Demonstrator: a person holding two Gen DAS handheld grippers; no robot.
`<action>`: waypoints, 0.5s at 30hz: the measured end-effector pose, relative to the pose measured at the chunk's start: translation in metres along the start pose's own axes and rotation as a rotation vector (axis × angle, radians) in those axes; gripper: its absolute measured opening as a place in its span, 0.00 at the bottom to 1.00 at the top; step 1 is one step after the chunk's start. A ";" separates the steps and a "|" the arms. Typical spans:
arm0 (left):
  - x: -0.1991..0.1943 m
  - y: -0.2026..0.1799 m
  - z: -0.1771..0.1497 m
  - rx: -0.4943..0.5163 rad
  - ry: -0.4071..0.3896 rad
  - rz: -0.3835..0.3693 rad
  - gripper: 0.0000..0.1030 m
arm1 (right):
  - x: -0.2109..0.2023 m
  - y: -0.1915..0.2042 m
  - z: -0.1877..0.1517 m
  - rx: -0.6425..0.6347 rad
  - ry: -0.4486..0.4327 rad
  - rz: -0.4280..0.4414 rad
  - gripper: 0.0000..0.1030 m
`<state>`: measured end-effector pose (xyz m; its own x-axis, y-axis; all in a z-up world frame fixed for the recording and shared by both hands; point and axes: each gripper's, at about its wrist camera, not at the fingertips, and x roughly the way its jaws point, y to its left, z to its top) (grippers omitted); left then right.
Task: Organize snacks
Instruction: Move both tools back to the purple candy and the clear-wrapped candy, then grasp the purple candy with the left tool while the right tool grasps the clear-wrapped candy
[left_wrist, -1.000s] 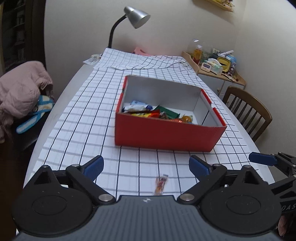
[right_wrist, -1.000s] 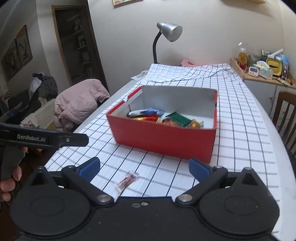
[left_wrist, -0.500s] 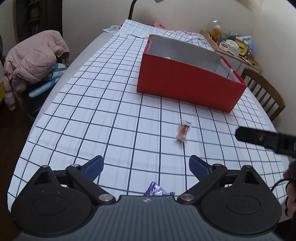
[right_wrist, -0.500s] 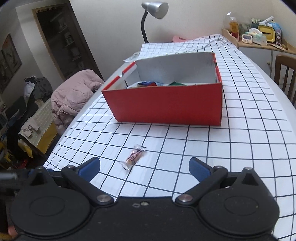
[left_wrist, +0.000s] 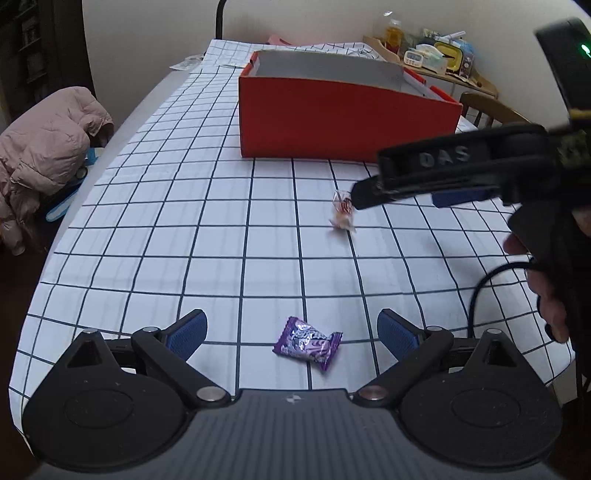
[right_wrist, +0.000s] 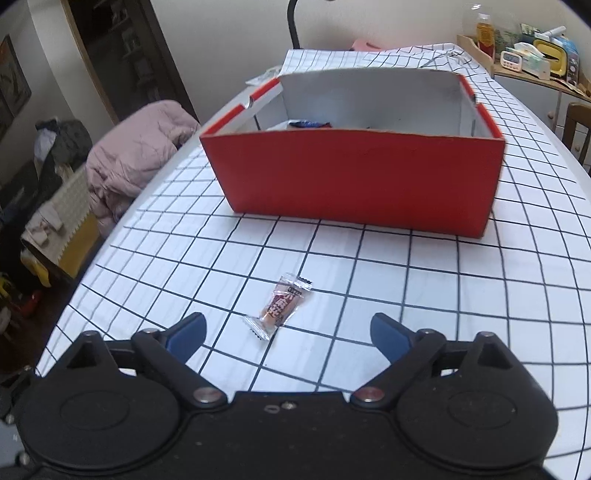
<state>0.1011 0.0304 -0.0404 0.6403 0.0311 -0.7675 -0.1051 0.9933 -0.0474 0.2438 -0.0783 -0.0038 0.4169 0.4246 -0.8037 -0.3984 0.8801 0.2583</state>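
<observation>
Left wrist view: left gripper (left_wrist: 291, 330) spread wide, purple candy (left_wrist: 307, 342) on the checked desk (left_wrist: 184, 236) between its fingers, untouched; print unreadable. Right gripper (right_wrist: 286, 330), raised letters "DAS", jaws closing, brown candy (right_wrist: 279, 305) with red characters between them, untouched. Red box (right_wrist: 358, 181) beyond.

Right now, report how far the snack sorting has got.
Done: some snacks already lie in the red box. In hand: nothing gripped; the right gripper is closing around the brown candy, and the left gripper is open over the purple candy. Left: box both candies.
</observation>
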 end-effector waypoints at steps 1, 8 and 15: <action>0.003 0.000 -0.001 0.000 0.008 -0.006 0.96 | 0.004 0.002 0.001 -0.008 0.008 -0.007 0.90; 0.017 -0.001 -0.006 0.013 0.042 -0.015 0.88 | 0.032 0.017 0.004 -0.073 0.059 -0.047 0.76; 0.019 -0.004 -0.009 0.042 0.038 -0.006 0.63 | 0.045 0.021 0.005 -0.103 0.088 -0.052 0.66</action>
<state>0.1069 0.0257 -0.0611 0.6115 0.0220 -0.7910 -0.0688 0.9973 -0.0254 0.2587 -0.0395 -0.0322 0.3674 0.3550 -0.8596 -0.4622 0.8718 0.1624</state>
